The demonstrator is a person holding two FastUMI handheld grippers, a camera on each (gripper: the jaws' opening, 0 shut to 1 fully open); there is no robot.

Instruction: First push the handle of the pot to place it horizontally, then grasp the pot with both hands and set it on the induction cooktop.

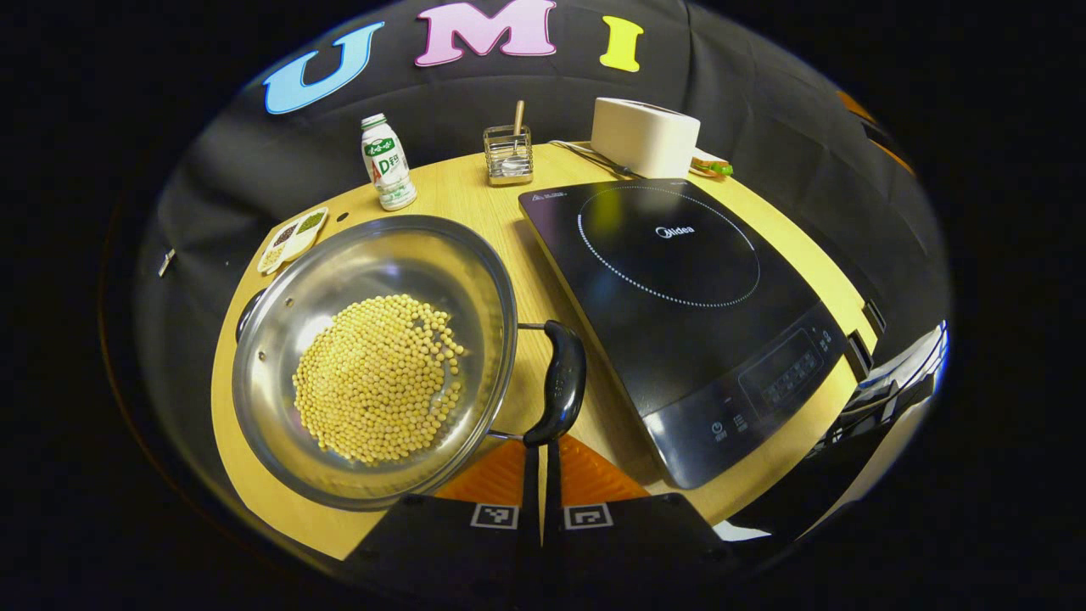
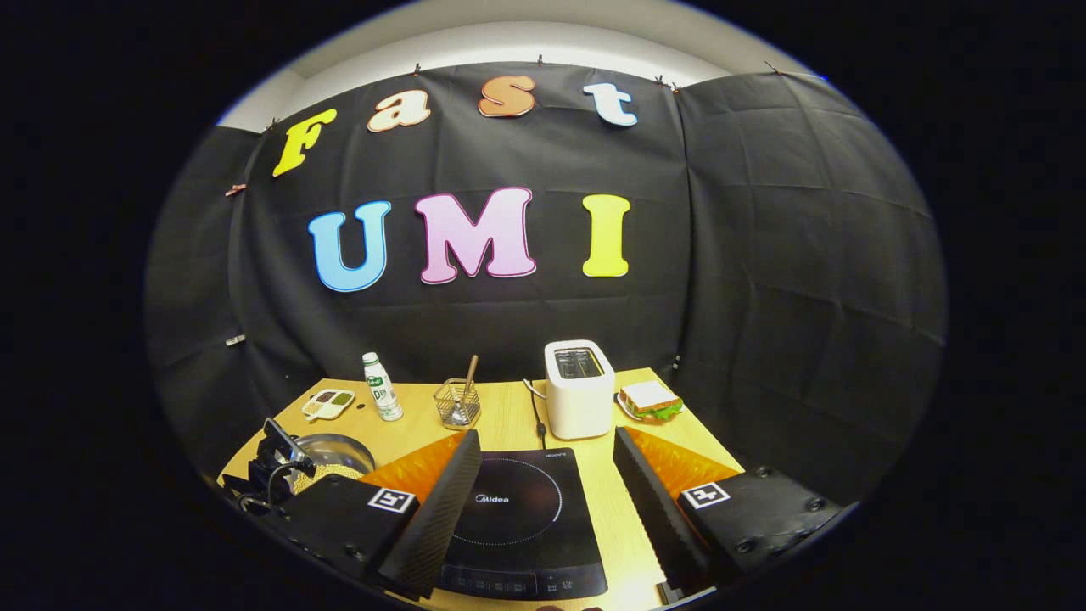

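Pot [image 1: 373,361] of loose beans [image 1: 377,378], likely heavy, rigid and slick: I would grip both handles [image 1: 557,382], left gripper [image 1: 541,475] nearly closed on nothing, right gripper [image 2: 543,509] spread wide.

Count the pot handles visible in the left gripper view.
2. One black handle sits on the pot's cooktop-facing side, just ahead of the left gripper; the other handle peeks out at the opposite rim, mostly hidden.

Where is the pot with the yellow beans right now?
In the left gripper view, the pot sits on the wooden table, left of the induction cooktop, with the left gripper closed just below its black handle.
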